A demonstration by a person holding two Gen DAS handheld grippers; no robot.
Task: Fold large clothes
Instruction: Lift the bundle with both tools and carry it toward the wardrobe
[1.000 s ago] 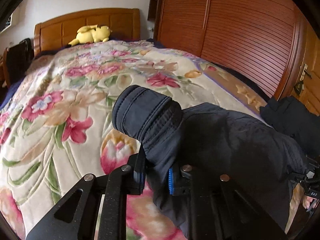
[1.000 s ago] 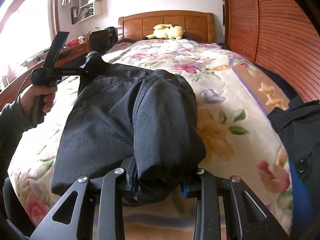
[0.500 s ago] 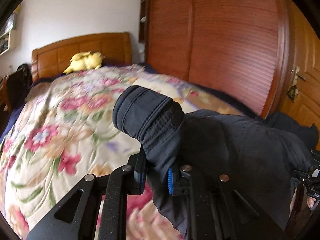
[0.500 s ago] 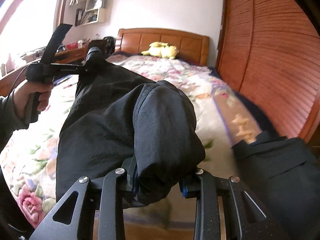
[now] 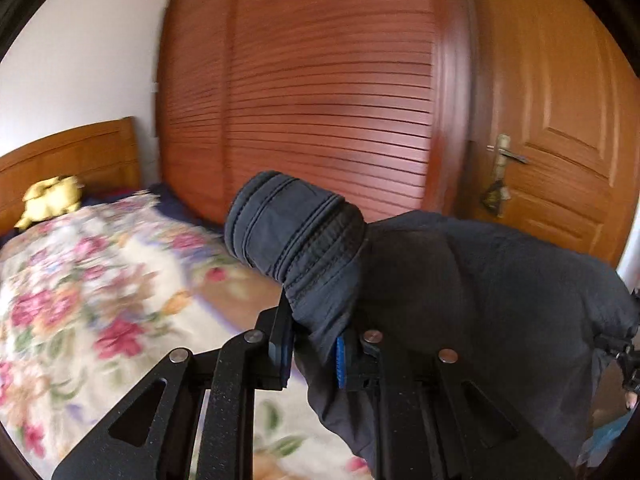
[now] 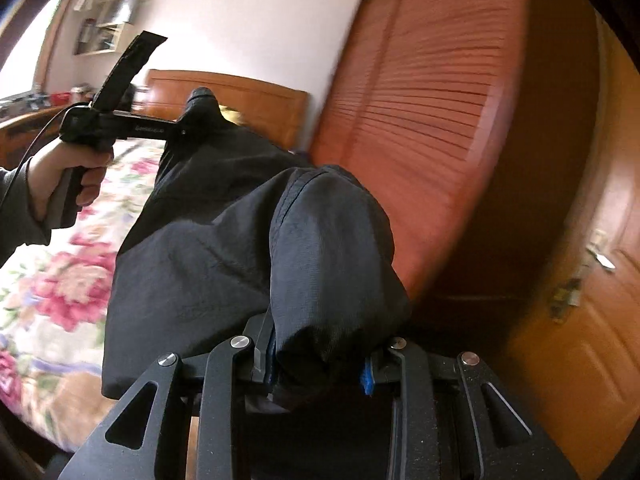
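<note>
A large dark navy garment hangs stretched between my two grippers, lifted above the floral bed. My left gripper is shut on a rolled, stitched hem of the garment. My right gripper is shut on another bunched corner of the garment. In the right wrist view the left gripper shows at the upper left, held in a hand, pinching the far end of the cloth. The right gripper's edge shows at the far right of the left wrist view.
A slatted wooden wardrobe and a wooden door with a handle stand to the right of the bed. A wooden headboard with a yellow plush toy is at the far end. Wall shelves hang at the upper left.
Both grippers have risen and swung right toward the wardrobe and door, carrying the garment up off the bed. The second dark garment on the bed has left both views.
</note>
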